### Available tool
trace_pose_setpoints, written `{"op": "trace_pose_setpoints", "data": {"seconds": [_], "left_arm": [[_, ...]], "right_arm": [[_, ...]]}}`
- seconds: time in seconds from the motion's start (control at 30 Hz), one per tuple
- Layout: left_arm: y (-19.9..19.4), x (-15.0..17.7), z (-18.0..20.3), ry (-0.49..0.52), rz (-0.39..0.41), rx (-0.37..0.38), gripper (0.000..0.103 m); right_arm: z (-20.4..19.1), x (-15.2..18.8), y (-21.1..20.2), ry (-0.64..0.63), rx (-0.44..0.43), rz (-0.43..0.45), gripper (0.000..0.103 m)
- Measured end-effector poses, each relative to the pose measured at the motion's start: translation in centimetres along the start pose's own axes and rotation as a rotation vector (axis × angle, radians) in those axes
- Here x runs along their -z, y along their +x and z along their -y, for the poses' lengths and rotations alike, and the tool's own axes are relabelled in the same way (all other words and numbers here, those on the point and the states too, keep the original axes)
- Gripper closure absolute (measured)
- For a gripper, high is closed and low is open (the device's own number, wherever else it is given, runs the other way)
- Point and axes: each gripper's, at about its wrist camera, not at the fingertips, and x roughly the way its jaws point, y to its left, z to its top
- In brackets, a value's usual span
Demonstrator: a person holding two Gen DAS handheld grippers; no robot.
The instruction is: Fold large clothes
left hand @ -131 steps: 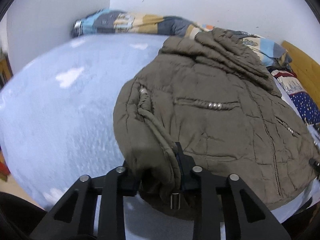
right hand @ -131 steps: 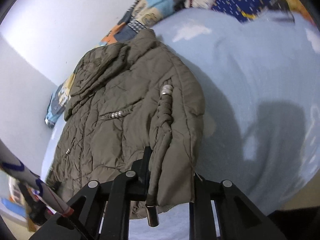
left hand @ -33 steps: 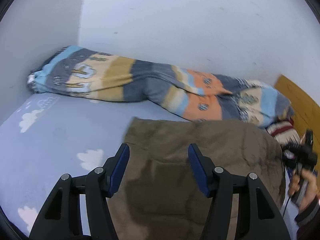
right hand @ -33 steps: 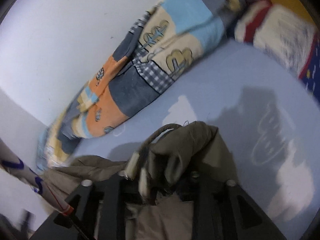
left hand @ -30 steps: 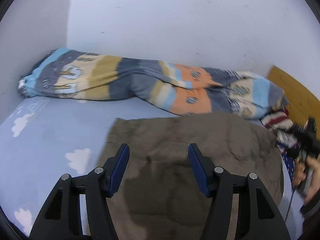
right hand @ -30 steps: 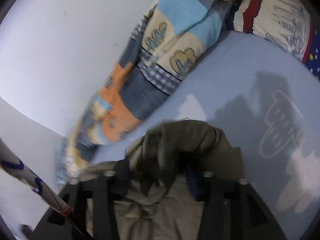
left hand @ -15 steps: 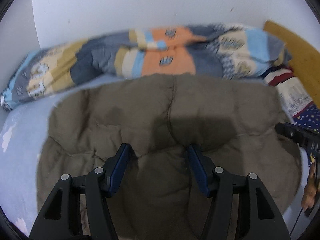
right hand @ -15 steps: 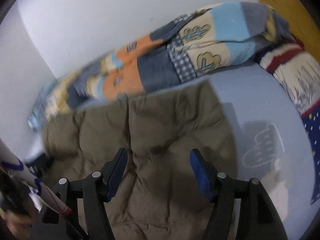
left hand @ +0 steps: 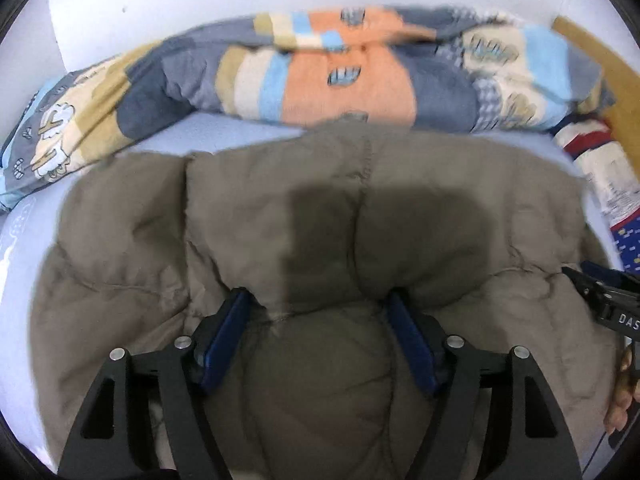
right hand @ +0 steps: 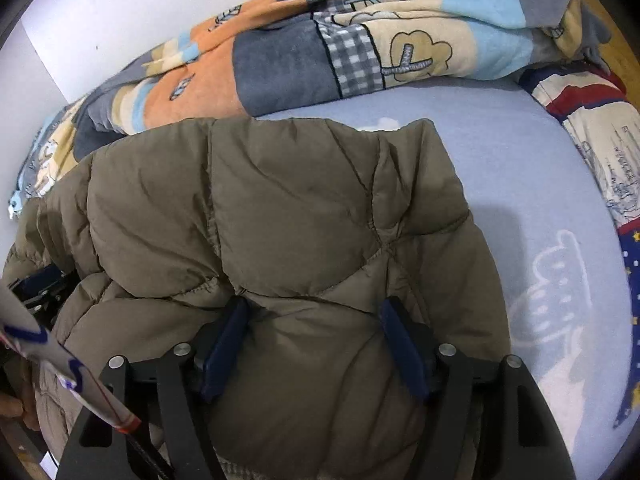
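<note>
A pale blue bed sheet (right hand: 500, 148) with white cloud prints is seen below a white wall. An olive quilted jacket (right hand: 288, 216) is spread folded upon it, puffy and creased. Behind it a patchwork blanket (left hand: 352, 76) is bunched along the wall. The left tool (left hand: 320, 320) is opening, jacket padding bulging between its blue pads; the right tool (right hand: 314, 320) is likewise spread over the jacket.

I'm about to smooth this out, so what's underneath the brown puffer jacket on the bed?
The brown puffer jacket lies on the light blue sheet with white cloud prints, which shows around its edges. Whatever lies under its middle is covered. The patchwork blanket sits behind it, not under.
</note>
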Motion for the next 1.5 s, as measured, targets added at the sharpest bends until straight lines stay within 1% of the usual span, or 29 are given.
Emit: {"op": "trace_pose_setpoints", "data": {"seconds": [0.03,0.1,0.13,0.17,0.23,0.27,0.33,0.37,0.43,0.47,0.5,0.53,0.6,0.67,0.73,0.8,0.9,0.97,1.03,1.1,1.17,1.23,1.3,1.33,1.37,1.4,1.43,1.47,1.5], "left_arm": [[-1.5,0.7,-0.3,-0.014,0.022,0.028,0.030],[-5.0,2.5,-1.6,-0.025,0.075,0.072,0.030],[-6.4,3.4,-2.1,-0.023,0.098,0.069,0.030],[-7.7,4.4,-2.7,-0.017,0.116,0.062,0.030],[-10.4,6.6,-4.3,-0.009,0.140,0.027,0.030],[-11.7,7.8,-5.3,-0.018,0.150,0.002,0.030],[-13.7,9.9,-6.9,-0.039,0.152,-0.018,0.030],[-14.8,11.2,-7.8,-0.056,0.152,-0.028,0.030],[-16.1,12.9,-8.8,-0.074,0.159,-0.042,0.030],[-16.6,13.9,-9.2,-0.088,0.169,-0.056,0.030],[-16.9,14.8,-9.5,-0.101,0.182,-0.060,0.030],[-16.8,15.2,-9.7,-0.107,0.186,-0.061,0.030],[-15.8,16.0,-9.7,-0.128,0.199,-0.084,0.030],[-14.7,15.8,-9.7,-0.142,0.192,-0.069,0.030],[-13.3,15.2,-9.6,-0.136,0.179,-0.055,0.030],[-11.5,14.7,-9.1,-0.106,0.169,-0.090,0.030],[-9.1,14.6,-9.0,-0.089,0.133,-0.112,0.030],[-8.2,14.6,-9.4,-0.104,0.114,-0.103,0.027],[-7.3,14.4,-9.8,-0.117,0.082,-0.099,0.026],[-6.6,14.3,-10.4,-0.151,0.049,-0.080,0.025],[-6.6,14.2,-10.4,-0.148,0.037,-0.085,0.025],[-7.4,14.0,-10.3,-0.155,0.043,-0.087,0.025],[-8.8,13.7,-10.6,-0.182,0.070,-0.053,0.025],[-9.7,13.5,-10.9,-0.206,0.096,-0.035,0.025],[-10.6,13.4,-11.3,-0.229,0.128,-0.023,0.025],[-11.4,13.2,-11.6,-0.245,0.158,-0.017,0.025],[-11.8,13.1,-11.7,-0.249,0.174,-0.016,0.025],[-12.0,13.0,-11.8,-0.248,0.183,-0.024,0.025],[-11.9,13.0,-11.9,-0.245,0.179,-0.039,0.025]], "right_arm": [[-0.2,0.2,-1.2,0.004,0.015,0.014,0.031],[-0.4,1.2,-4.1,0.012,-0.022,0.073,0.031],[-0.5,2.2,-6.2,0.009,-0.047,0.106,0.031],[-0.6,2.7,-7.4,0.006,-0.049,0.124,0.031],[-0.4,5.0,-10.8,0.006,-0.059,0.172,0.031],[-0.2,6.2,-12.1,0.011,-0.075,0.180,0.031],[0.2,9.4,-14.5,0.032,-0.101,0.176,0.031],[0.2,10.4,-14.9,0.038,-0.105,0.178,0.031],[0.3,13.6,-16.4,0.045,-0.114,0.193,0.031],[0.1,14.6,-16.7,0.041,-0.103,0.198,0.033],[-0.1,15.3,-16.9,0.036,-0.093,0.197,0.039],[-0.4,15.7,-16.8,0.035,-0.089,0.188,0.042],[-0.9,15.7,-16.4,0.051,-0.109,0.184,0.044],[-1.7,15.4,-16.0,0.049,-0.121,0.204,0.047],[-2.8,14.9,-15.2,0.014,-0.092,0.223,0.048],[-3.6,14.5,-13.9,-0.024,-0.052,0.237,0.048],[-3.1,13.8,-10.8,-0.009,-0.047,0.184,0.048],[-2.4,13.5,-9.1,0.010,-0.054,0.149,0.048],[-2.0,13.2,-8.1,0.024,-0.059,0.130,0.048],[-1.8,12.7,-7.2,0.039,-0.065,0.103,0.048],[-1.4,12.5,-6.2,0.053,-0.079,0.069,0.048],[-0.9,12.4,-5.9,0.073,-0.099,0.057,0.048],[-0.4,12.2,-6.6,0.100,-0.123,0.054,0.048],[-0.1,12.1,-7.1,0.115,-0.142,0.055,0.048],[0.5,11.8,-7.9,0.142,-0.167,0.065,0.048],[1.3,11.6,-9.1,0.179,-0.192,0.093,0.048],[1.9,11.6,-9.9,0.200,-0.201,0.116,0.048],[2.7,11.4,-10.8,0.218,-0.194,0.144,0.048],[3.3,11.4,-11.3,0.228,-0.167,0.155,0.048]]}}
